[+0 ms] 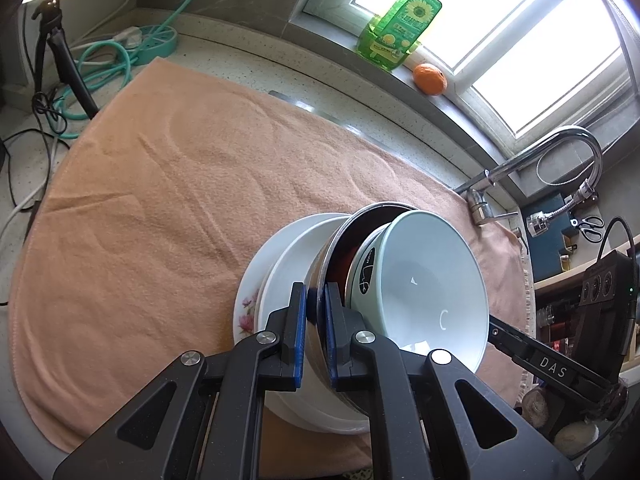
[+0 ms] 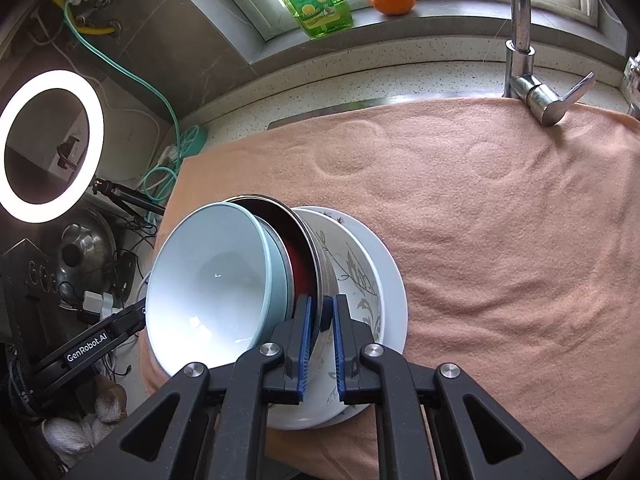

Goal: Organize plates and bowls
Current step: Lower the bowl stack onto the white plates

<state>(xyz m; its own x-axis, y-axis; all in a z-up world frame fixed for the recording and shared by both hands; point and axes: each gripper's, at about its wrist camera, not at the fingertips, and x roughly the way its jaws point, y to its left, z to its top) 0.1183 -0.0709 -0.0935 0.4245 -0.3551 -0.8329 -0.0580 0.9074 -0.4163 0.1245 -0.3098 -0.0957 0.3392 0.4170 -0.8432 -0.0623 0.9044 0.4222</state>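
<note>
Both tongs, left (image 1: 316, 312) and right (image 2: 321, 316), pinch the steel bowl (image 1: 334, 240) rim, its inside seemingly red; pale-blue bowl (image 1: 432, 280) nested inside.

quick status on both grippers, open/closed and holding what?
Left gripper: closed on the rim of the steel bowl.
Right gripper: closed on the same steel bowl's rim, opposite side.
</note>
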